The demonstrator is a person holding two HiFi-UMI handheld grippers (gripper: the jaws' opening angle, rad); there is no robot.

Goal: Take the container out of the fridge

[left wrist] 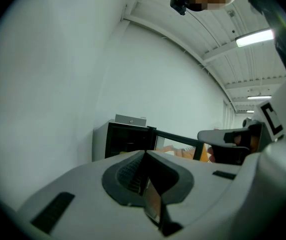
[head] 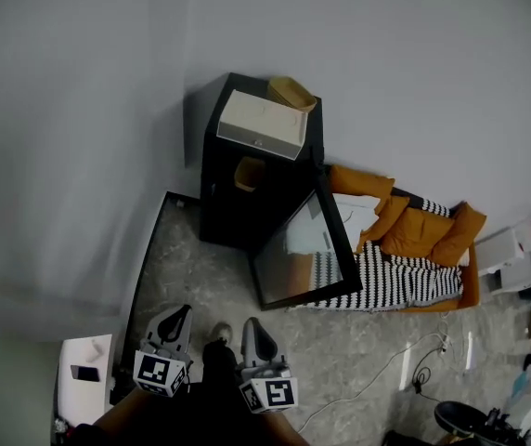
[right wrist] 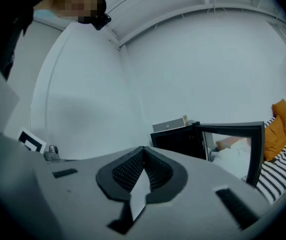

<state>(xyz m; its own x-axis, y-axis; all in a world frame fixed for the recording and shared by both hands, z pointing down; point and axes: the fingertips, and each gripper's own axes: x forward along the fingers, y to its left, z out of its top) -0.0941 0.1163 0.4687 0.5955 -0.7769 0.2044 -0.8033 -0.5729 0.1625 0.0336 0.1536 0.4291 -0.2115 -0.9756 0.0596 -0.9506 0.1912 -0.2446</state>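
Left grey two-jaw gripper (head: 182, 312) clenched, empty, right grey two-jaw gripper (head: 252, 324) likewise clenched on nothing, black mini fridge (head: 233, 207) ahead of both, its glass door (head: 304, 249) swung open, tan container (head: 249, 173) inside it, visible in head view only, orange sofa cushions (head: 423, 230) far right.

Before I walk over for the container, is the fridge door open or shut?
Open: the glass door stands swung out from the black fridge, baring its inside.

Orange cushions (head: 423, 230) are seen piled against the pale wall (head: 80, 110), just above a black-and-white striped blanket (head: 405, 282). A white cable (head: 377, 374) is laid across the speckled floor (head: 191, 277) nearby.
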